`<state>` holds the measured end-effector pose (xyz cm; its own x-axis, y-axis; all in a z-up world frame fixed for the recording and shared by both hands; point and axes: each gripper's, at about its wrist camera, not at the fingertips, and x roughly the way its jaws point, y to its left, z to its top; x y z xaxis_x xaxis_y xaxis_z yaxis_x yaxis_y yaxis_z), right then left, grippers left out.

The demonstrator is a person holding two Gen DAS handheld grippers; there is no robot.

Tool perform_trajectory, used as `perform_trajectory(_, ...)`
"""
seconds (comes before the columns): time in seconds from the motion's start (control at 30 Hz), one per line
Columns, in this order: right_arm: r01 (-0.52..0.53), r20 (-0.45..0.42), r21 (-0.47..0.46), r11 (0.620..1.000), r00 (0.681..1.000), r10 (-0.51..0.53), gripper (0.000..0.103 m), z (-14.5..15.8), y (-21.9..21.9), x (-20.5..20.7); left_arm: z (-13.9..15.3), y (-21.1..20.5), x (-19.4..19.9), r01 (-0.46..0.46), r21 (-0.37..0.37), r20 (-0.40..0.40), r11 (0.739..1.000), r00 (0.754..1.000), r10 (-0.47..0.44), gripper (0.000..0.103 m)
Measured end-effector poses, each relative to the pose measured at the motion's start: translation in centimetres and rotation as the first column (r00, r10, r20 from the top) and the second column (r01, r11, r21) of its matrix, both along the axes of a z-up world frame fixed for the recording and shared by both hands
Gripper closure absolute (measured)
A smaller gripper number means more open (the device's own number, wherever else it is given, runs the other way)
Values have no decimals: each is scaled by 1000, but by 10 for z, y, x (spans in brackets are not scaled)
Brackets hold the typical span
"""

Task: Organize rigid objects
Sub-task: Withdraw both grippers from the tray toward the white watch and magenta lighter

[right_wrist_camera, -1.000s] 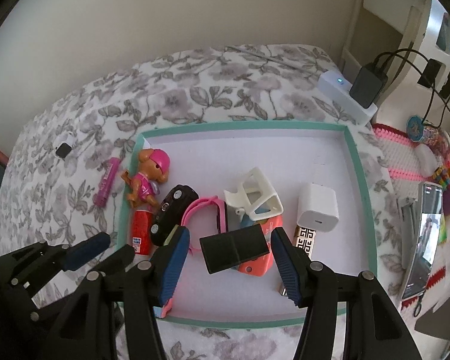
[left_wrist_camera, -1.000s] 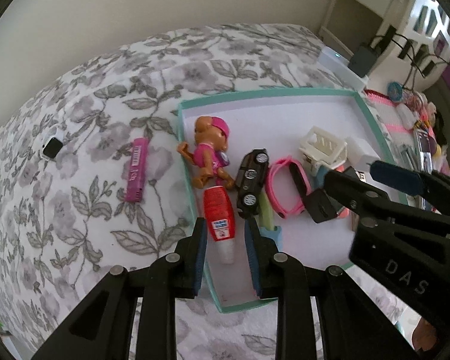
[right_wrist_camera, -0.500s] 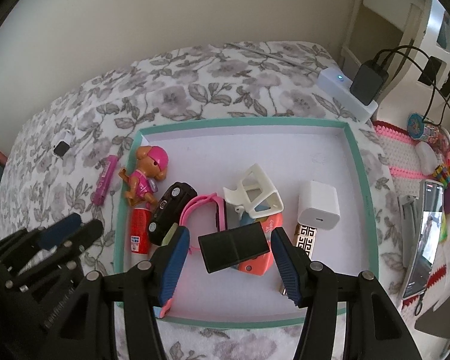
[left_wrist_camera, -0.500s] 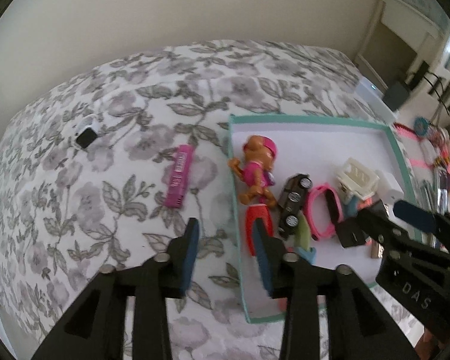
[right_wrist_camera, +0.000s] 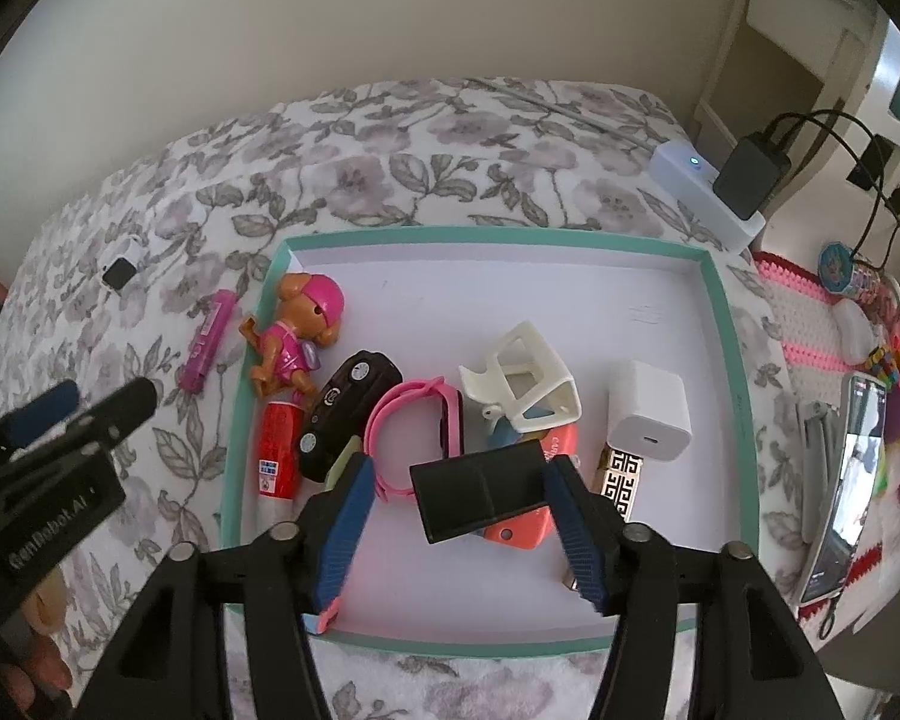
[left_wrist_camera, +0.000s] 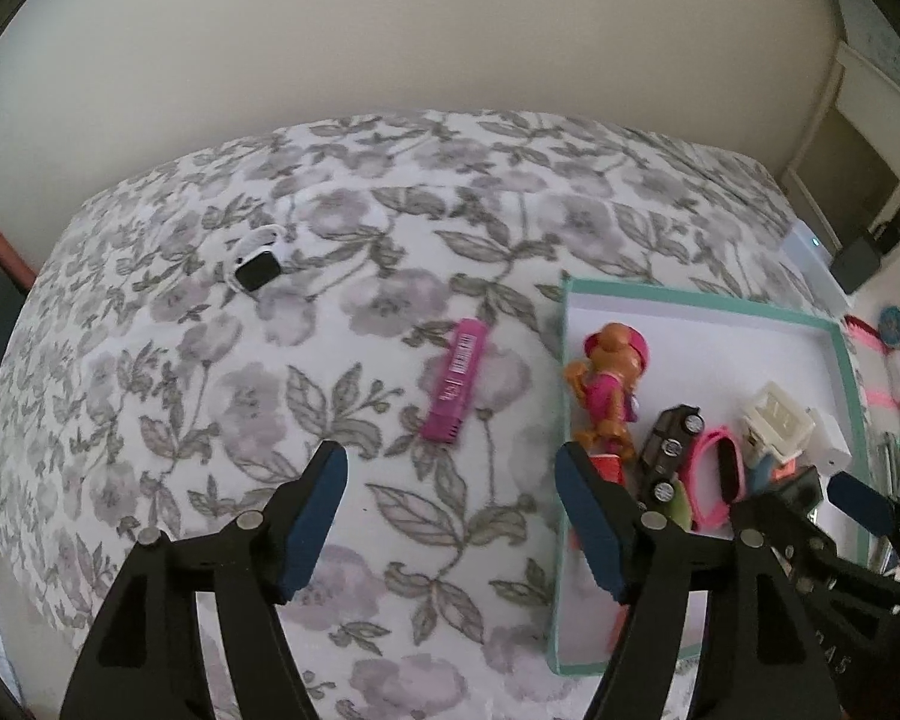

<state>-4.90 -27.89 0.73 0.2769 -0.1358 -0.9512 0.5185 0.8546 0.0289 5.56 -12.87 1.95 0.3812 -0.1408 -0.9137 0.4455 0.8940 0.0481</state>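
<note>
Nearest in the left wrist view: left gripper, jaws spreading wide, nothing between the pads, only floral bedspread below. Empty-handed, then, and hanging just left of the teal tray.

Over to the right wrist view: right gripper low over the tray, jaws easing apart too. Black box sitting between them, brushing the right pad, clear of the left. No squeeze on it, so reads as let go, propped on an orange piece underneath.

A little further out from the left gripper: pink bar, flat on the bedspread, just beside the tray's left wall, outside it. Looks like the next candidate for tidying. Probably light, stiff plastic, smooth and a bit slippery, no fragility to fear. Best taken across its narrow width, near the middle of its length, pads square on the long sides. Soft bedding beneath, so likely to sink a touch under a push.

Inside the tray, along that wall: toy dog in pink, red tube below it, crowded against a black toy car.

Farthest out: small white watch with a dark face, well apart on the bedspread. Hard, small, possibly scratch-prone on the face; safer by the case edges.
</note>
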Motion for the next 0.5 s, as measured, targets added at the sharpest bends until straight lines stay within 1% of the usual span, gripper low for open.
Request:
perform_trajectory(0.1,-13,-4,-7,1000,1000,13,30,-2,3,2,0,4,3,-21,5,10,1000,1000,21,30)
perform_trajectory(0.13,-14,-5,-8,1000,1000,14,24,-2,4,2,-1,5,3,-27,8,13,1000,1000,27,21)
perform_trajectory(0.2,-18,-4,-11,1000,1000,18,22,-3,5,3,-1,7,5,-38,7,20,999,999,38,11)
perform_trajectory(0.33,-21,-2,-19,1000,1000,21,21,-4,7,4,2,11,6,-51,-5,35,999,998,51,10)
perform_trajectory(0.4,-26,-2,-24,999,1000,26,12,-4,9,5,2,12,7,-59,-4,45,998,997,59,10)
perform_trajectory(0.43,-28,-2,-26,999,1000,28,6,-4,9,5,3,13,7,-62,-2,49,998,997,62,10)
perform_trajectory(0.47,-31,-2,-30,999,1000,31,3,-4,10,6,3,13,8,-66,0,52,998,996,66,10)
perform_trajectory(0.5,-34,1,-33,999,999,34,3,-4,11,6,3,14,9,-70,0,54,998,996,70,10)
